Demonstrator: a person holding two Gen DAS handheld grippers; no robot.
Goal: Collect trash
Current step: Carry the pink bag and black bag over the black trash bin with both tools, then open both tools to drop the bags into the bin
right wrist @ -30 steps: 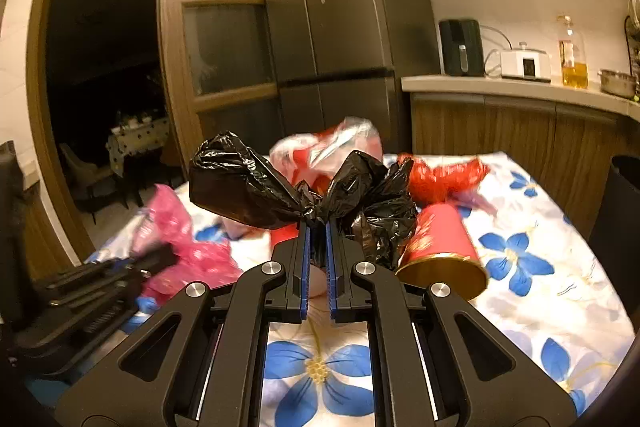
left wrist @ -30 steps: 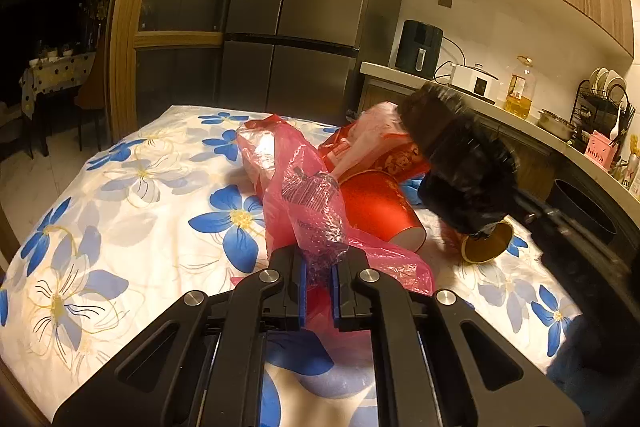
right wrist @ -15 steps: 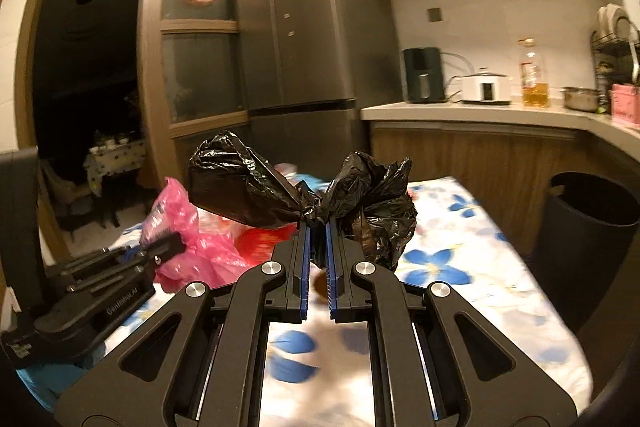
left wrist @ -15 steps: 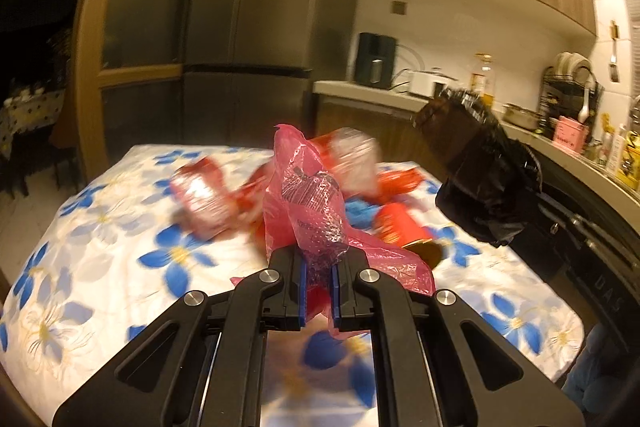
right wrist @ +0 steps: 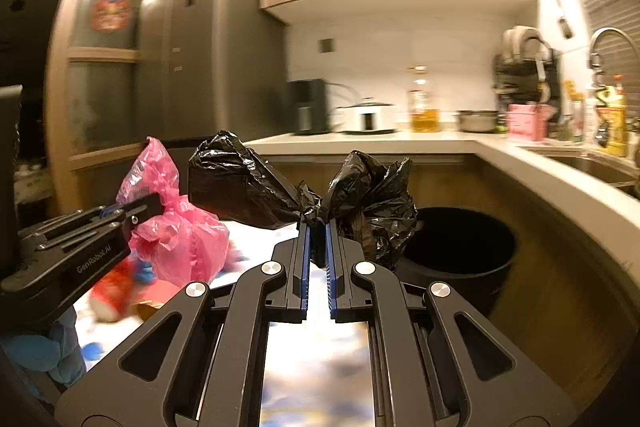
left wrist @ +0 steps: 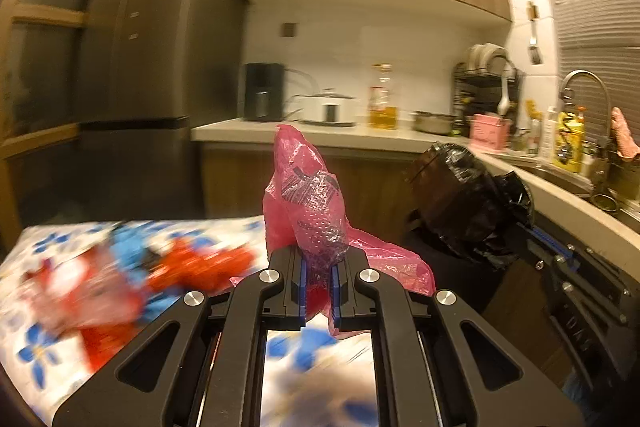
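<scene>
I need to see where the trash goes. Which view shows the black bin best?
The right wrist view: the black bin shows its open rim beside the counter. In the left wrist view it is mostly hidden behind the black bag.

Both views have swung off the floral surface point(left wrist: 48, 331) toward the kitchen corner. The red litter point(left wrist: 188, 267) has slid from centre to 9 o'clock, the sink tap point(left wrist: 588, 87) has appeared at 2 o'clock, and the black bin point(right wrist: 460, 251) has moved in beside the black bag point(right wrist: 372, 203).
</scene>
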